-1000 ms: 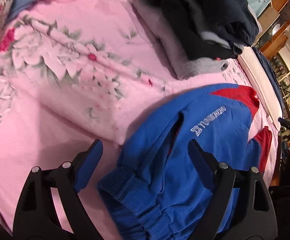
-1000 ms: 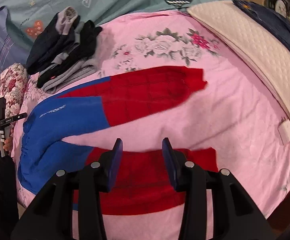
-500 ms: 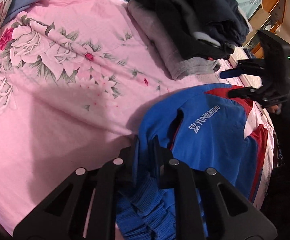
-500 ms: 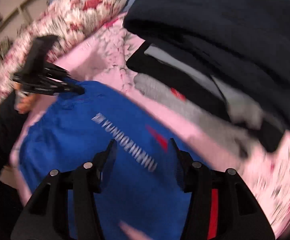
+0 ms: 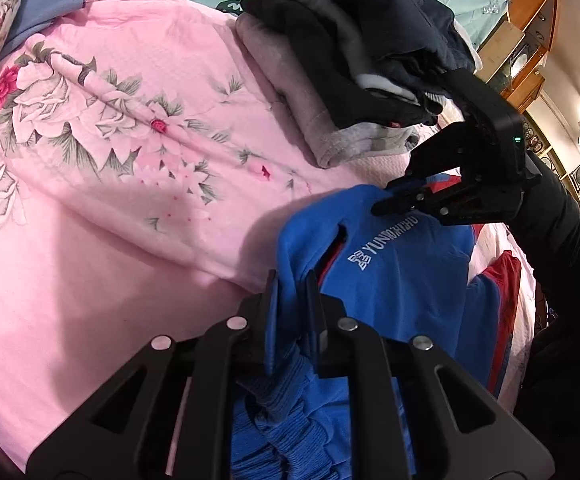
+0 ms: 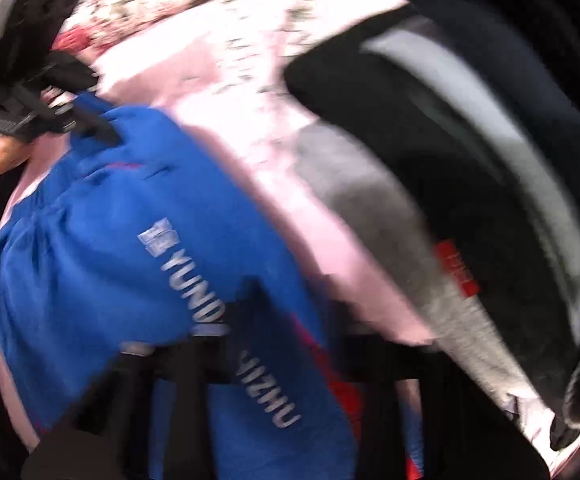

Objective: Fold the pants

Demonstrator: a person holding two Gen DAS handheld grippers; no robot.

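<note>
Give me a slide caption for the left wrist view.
Left gripper pinching blue pants on pink bedspread.

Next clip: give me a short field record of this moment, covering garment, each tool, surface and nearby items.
garment: blue and red pants, bunched at the waistband, white lettering facing up
left tool: shut on the pants' blue waist edge
right tool: closed on the pants' far edge near the lettering
surface: pink floral bedsheet
nearby: pile of dark and grey folded clothes beyond the pants
fold status: not yet made
</note>
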